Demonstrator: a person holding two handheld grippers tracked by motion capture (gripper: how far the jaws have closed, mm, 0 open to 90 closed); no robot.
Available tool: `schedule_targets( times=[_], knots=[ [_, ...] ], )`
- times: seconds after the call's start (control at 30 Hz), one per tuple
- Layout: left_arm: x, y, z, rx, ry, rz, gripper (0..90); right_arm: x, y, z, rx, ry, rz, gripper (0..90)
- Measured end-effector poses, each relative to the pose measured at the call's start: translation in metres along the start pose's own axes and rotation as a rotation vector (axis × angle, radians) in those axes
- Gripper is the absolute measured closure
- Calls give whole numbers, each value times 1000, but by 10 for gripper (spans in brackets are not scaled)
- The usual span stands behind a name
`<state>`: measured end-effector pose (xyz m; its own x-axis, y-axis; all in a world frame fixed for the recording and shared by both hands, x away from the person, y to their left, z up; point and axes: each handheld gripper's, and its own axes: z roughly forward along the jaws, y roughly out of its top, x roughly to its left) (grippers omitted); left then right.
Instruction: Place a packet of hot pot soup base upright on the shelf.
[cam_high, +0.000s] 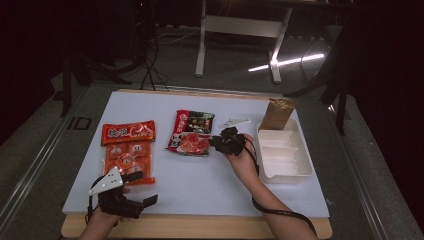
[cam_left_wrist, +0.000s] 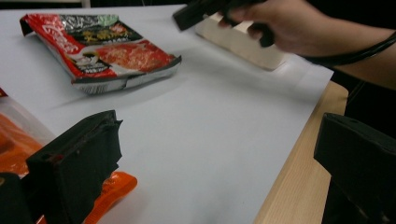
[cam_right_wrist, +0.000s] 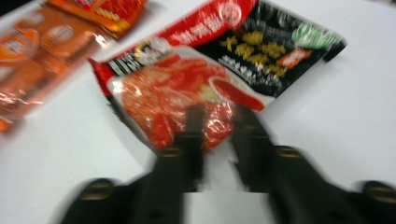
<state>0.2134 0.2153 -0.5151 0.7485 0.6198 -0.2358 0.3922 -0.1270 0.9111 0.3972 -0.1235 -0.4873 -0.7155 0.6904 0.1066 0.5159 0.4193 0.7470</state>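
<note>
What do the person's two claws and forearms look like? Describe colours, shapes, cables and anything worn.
Both claws are black, each with two blocky black jaws. The left claw carries a pale grey three-cornered plate on top. A black cable loops from the right claw round the wrist and trails along the forearm. Both forearms are bare, with no sleeves in view.

Table (cam_high: 200, 180) bears three packets (cam_high: 190, 132); white tray (cam_high: 305, 172).
</note>
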Motion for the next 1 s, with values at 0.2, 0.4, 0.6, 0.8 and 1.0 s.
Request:
schedule_targets(
  times=[0.2, 0.4, 0.6, 0.8, 1.0],
  knots=[
    [1, 6, -1, 34, 24, -44, 9, 10, 0, -38, -93, 19, -46, 513],
    [2, 11, -2, 55, 28, -58, 9, 14, -9, -75, -190, 37, -17, 334],
    [4, 21, 1, 103, 47, -26, 9, 17, -25, -112, -271, 41, -14, 203],
    [10, 36, 10, 104, 61, -18, 36, 21, -47, -140, -338, 68, -2, 139],
    [15, 54, 22, 125, 64, 4, 38, 19, -62, -161, -398, 46, 5, 157]
  ],
)
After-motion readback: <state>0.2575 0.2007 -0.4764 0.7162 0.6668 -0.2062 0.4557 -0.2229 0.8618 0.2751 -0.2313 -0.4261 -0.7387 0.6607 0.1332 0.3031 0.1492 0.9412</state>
